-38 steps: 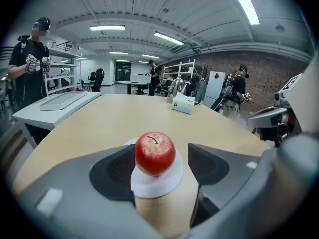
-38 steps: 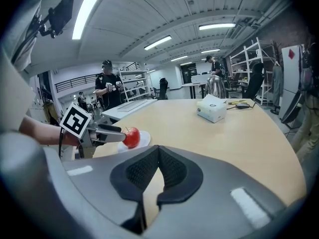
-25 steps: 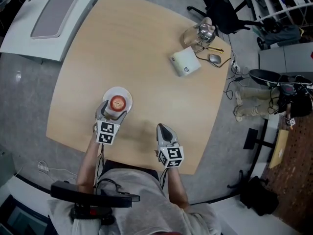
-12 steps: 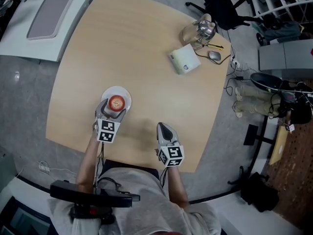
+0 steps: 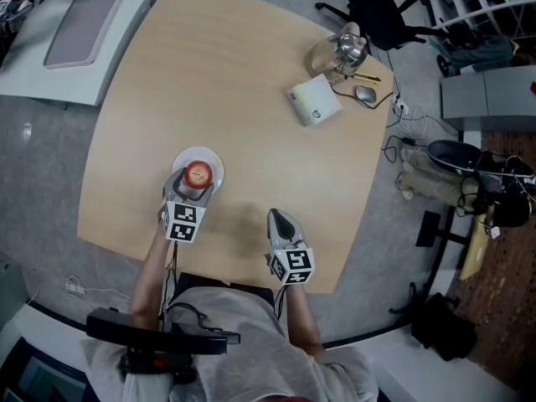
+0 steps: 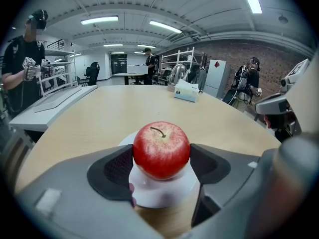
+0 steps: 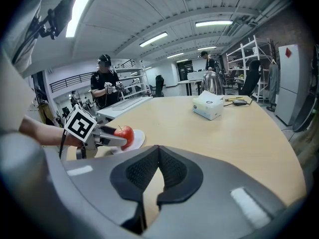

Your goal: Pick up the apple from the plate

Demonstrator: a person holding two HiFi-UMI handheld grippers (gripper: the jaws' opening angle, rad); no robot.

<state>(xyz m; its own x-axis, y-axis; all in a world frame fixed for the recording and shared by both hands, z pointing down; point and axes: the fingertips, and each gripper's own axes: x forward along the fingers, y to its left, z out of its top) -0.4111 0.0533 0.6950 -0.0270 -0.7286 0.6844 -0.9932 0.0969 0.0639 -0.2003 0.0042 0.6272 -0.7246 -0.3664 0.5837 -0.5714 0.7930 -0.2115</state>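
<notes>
Sitting on white plate near front edge of table, red apple with stem up, left gripper jaws just closing, pads touching both apple sides, right gripper jaws together, empty, apart from plate.

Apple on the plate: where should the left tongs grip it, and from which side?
Grip the apple across its widest middle, from the near side: it sits upright, stem up. The left tongs, just closing, already touch both flanks there.
</notes>
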